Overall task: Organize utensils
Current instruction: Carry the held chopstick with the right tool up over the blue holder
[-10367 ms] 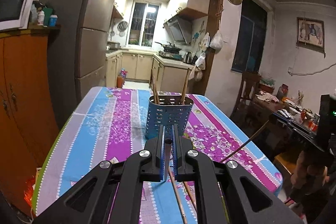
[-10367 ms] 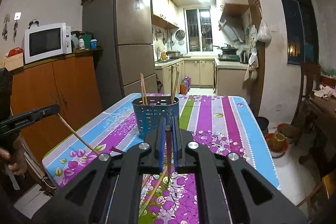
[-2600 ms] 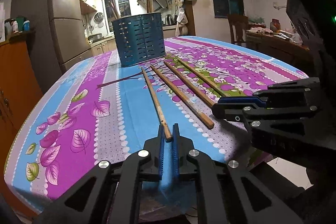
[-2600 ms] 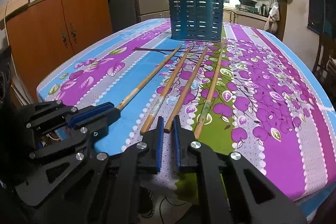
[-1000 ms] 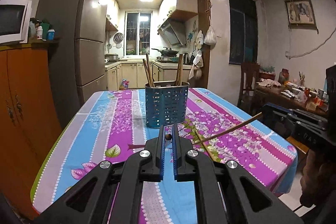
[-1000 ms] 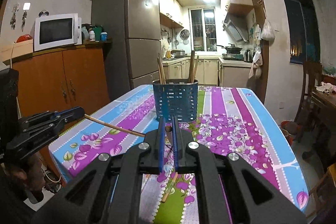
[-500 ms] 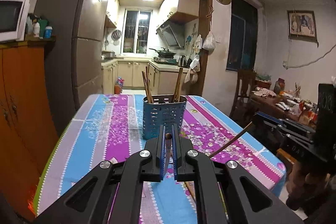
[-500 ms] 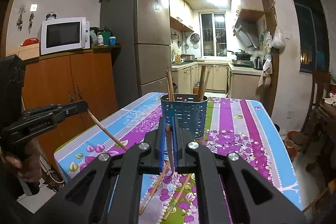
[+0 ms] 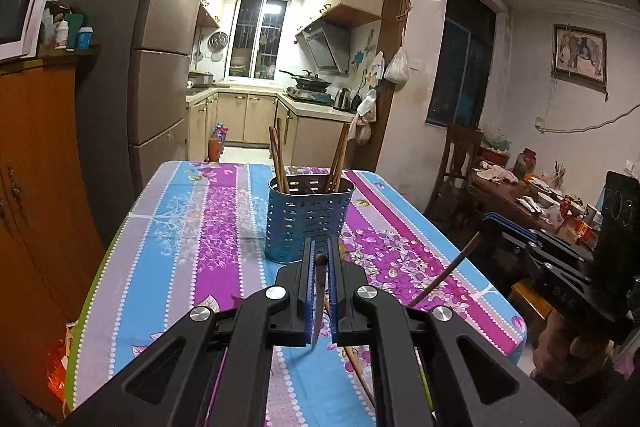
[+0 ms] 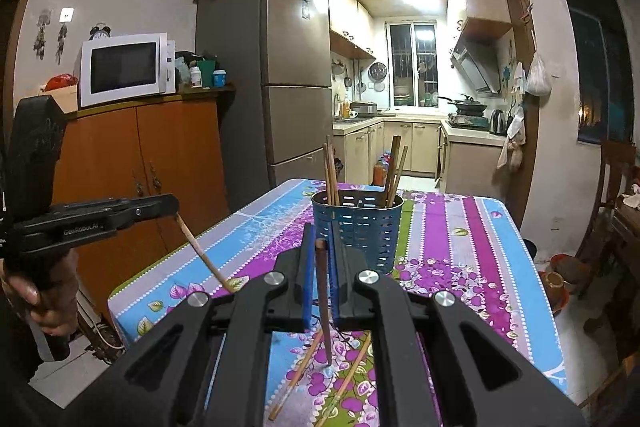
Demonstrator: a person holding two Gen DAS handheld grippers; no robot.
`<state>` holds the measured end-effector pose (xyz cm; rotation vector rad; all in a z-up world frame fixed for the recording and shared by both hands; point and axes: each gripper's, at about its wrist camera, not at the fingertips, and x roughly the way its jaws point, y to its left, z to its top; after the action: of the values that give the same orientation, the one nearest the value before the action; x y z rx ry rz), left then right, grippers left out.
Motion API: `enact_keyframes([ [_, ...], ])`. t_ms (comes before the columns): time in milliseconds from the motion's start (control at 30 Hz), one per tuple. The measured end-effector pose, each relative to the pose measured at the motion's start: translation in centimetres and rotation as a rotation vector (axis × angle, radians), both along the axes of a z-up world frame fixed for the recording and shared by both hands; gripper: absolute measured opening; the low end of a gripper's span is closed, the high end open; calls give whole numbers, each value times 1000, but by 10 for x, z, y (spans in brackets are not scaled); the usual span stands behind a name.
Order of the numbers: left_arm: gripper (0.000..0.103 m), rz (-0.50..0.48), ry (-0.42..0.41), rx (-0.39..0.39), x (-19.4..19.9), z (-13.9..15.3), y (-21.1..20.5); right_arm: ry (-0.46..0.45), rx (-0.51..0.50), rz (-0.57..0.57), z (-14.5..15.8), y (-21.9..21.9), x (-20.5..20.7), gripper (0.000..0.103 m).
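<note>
The left gripper [image 9: 319, 259] is pinching 1 chopstick [image 9: 318, 291]. Its 2 blue pads are pressed tight on the stick. The stick hangs down from the pads, and its round top pokes up between them. In the right wrist view, this same gripper [image 10: 172, 205] is off to the left, held by a hand [image 10: 44, 287], and its stick slants down toward the table.

The right gripper [image 10: 320, 243] is pinching another chopstick [image 10: 324, 303]. Its pads are pressed on the stick too. This stick points down, with its thin tip just over the cloth. In the left wrist view, the right gripper [image 9: 492, 223] is off to the right, and its stick leans up toward the pads.

Both grippers are up above the table [image 9: 180, 227]. The table has a cloth with pink, blue and purple stripes and flowers.

A blue holder [image 9: 310, 215] with little holes stands upright in the middle of the table, just past the grippers. Some chopsticks already stand in it, a few at the left side and a few at the right side.

2 more chopsticks [image 10: 296, 379] lie flat on the cloth below the right gripper, near the close edge of the table.
</note>
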<state>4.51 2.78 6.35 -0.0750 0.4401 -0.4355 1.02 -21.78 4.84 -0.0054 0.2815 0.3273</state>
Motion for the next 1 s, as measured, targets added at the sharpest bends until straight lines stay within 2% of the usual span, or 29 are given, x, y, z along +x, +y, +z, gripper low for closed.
enact_keyframes([
  [300,7,-14,-11,9,2,15,-3,10,8,14,5,3,7,5],
  [733,7,-46,-10,11,20,23,-17,24,15,16,13,-2,9,5],
  [1000,7,-66,-62,2,42,48,-28,12,31,33,37,-9,21,5],
])
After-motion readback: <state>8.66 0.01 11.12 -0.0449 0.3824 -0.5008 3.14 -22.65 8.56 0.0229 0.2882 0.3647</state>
